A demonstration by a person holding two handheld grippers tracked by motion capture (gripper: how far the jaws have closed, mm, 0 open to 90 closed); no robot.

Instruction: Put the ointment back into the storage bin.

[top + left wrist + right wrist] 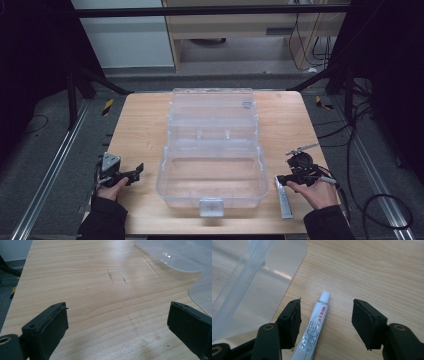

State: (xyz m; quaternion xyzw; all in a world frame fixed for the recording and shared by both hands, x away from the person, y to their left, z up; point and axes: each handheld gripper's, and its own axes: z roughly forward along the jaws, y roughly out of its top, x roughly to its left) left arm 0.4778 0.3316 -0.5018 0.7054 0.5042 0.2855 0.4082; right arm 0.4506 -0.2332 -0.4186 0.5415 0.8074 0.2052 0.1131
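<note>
The tube (315,327) lies flat on the worktop (372,270) between the right gripper (325,323)'s half-open fingers (291,322), untouched and nearer the box-side one, so closing from here could shove it sideways or roll it toward the clear box (249,290) rather than pinch it squarely. The right hand (315,192) holds its gripper low, angled down over the tube. The left gripper (117,322) rests low at the box's far side, its fingers (50,327) wide over bare wood.

tube (313,327) | red print near cap, maybe "999" | grey small print unreadable
</note>
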